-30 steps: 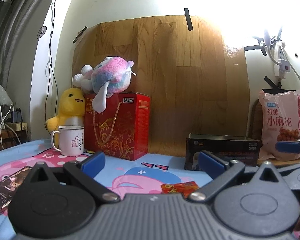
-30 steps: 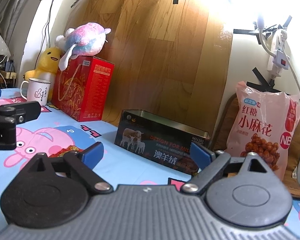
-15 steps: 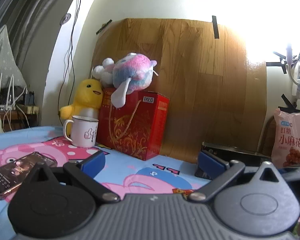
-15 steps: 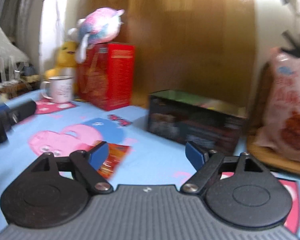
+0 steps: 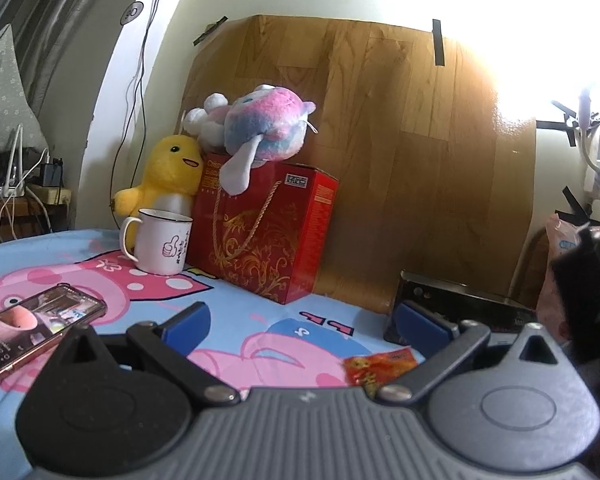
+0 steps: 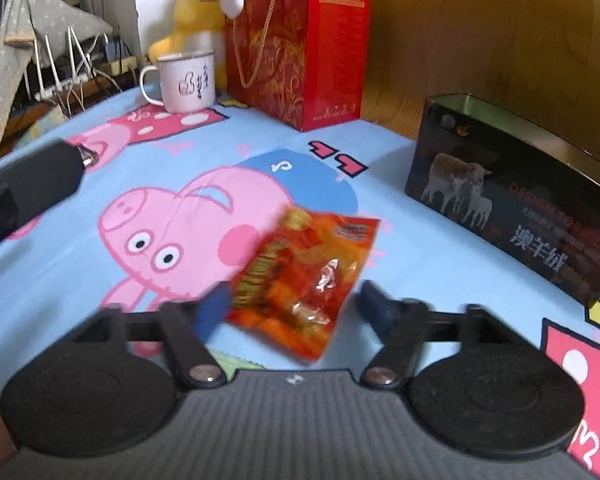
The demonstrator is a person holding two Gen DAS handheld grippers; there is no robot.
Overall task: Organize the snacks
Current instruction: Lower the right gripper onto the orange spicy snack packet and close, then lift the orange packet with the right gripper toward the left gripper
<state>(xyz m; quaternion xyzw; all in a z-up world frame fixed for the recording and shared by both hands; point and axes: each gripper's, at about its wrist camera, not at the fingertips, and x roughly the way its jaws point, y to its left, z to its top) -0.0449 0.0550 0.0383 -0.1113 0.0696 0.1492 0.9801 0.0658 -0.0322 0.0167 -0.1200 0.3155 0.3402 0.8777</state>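
Right claw now straddling snack packet

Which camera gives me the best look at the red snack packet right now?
The right wrist view: the red snack packet lies flat on the cartoon sheet, nearly whole, between the closing right gripper fingers, not yet pinched. The left wrist view shows only a strip behind its own gripper.

Dark tin box: "DESIGN FOR", Chinese "澳羊绒", sheep picture on the front. White enamel mug: thumbs-up drawing plus vertical Chinese script, unreadable. Red gift box: gold Chinese characters, too blurred. Snack packet print illegible.
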